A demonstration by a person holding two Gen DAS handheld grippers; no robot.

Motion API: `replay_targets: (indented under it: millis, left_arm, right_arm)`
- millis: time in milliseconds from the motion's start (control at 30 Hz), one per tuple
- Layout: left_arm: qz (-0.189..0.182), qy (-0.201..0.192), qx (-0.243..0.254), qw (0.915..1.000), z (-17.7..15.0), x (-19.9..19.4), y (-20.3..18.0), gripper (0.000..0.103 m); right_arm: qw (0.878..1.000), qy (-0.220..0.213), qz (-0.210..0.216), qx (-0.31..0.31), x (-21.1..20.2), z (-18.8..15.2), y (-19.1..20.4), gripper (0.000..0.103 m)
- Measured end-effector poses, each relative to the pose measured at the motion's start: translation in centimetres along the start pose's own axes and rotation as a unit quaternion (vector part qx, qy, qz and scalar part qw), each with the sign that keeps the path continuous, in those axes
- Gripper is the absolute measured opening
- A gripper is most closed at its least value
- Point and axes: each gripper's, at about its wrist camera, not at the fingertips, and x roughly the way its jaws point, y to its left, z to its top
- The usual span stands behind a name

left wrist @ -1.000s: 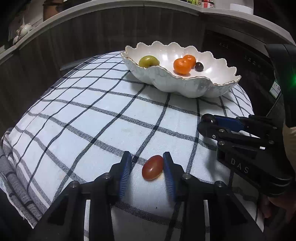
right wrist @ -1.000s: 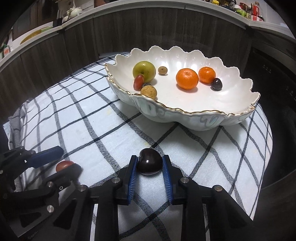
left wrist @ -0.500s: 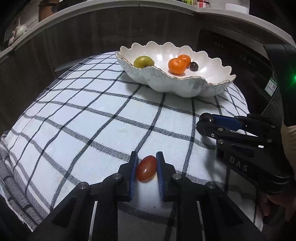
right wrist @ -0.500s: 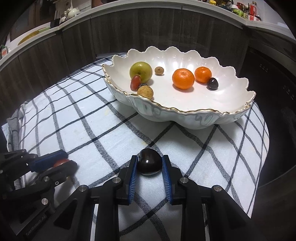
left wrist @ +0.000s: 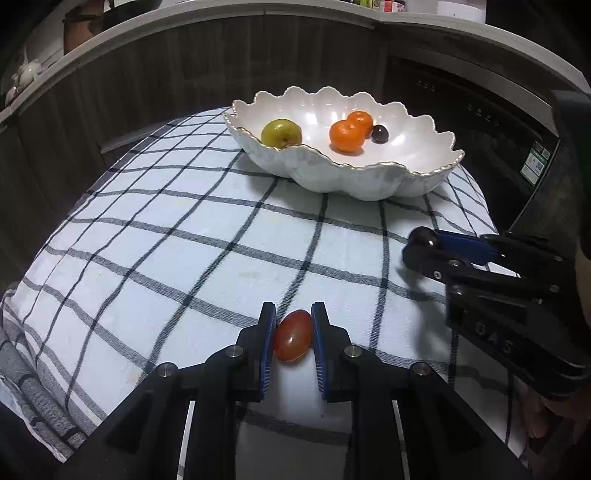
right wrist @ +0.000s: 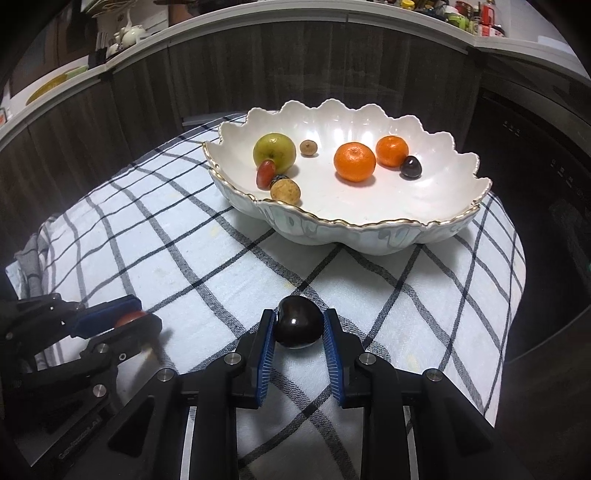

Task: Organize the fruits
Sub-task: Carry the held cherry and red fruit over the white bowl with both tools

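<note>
Bare checked cloth (right wrist: 229,266) lies open between both grippers and the bowl (right wrist: 369,229) at 12 o'clock. Left gripper (left wrist: 293,334), open a second ago, now clamps the tomato (left wrist: 293,339); right gripper (right wrist: 298,328) still clamps the plum (right wrist: 297,326).

A home kitchen is showing: counter (right wrist: 258,22) crowded with teapot (right wrist: 127,31) and jars (right wrist: 461,18) far behind, dark cabinets (right wrist: 295,74) below.

A checked cloth (right wrist: 207,258) covers the bench; a bowl (right wrist: 369,236) sits at the cloth's far end.
</note>
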Motion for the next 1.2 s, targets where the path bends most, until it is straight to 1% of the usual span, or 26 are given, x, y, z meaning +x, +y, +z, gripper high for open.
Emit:
replay_targets:
  millis: [200,333,500,633,833,1000,1200]
  left_arm:
    - [-0.007,-0.004,0.005,1.0000,0.8,-0.4,0.7,0.021]
    - [-0.025,-0.002,0.021,0.9995,1.2,-0.5,0.7,0.021]
    - [-0.035,-0.007,0.034,0.9988,1.6,-0.5,0.8,0.021]
    - [-0.044,-0.006,0.039,0.9982,2.1,-0.4,1.2,0.021]
    - [-0.063,-0.015,0.063,0.9959,3.0,-0.5,1.4,0.021]
    - [-0.079,-0.009,0.071,0.9942,4.0,-0.4,1.5,0.021]
    - [-0.093,-0.012,0.086,0.9919,5.3,-0.6,1.7,0.021]
  right_arm:
    - [1.000,-0.004,-0.006,0.020,-0.8,0.1,0.4,0.027]
    - [0.999,-0.010,-0.011,0.040,-1.6,-0.1,0.6,0.027]
    - [0.997,-0.020,-0.030,0.064,-2.5,-0.2,1.0,0.027]
    - [0.994,-0.029,-0.046,0.095,-3.2,-0.5,1.1,0.027]
    - [0.987,-0.036,-0.072,0.136,-3.9,-0.7,1.2,0.027]
    - [0.983,-0.041,-0.086,0.157,-4.6,-0.4,1.3,0.027]
    - [0.980,-0.047,-0.097,0.170,-5.2,0.7,1.6,0.027]
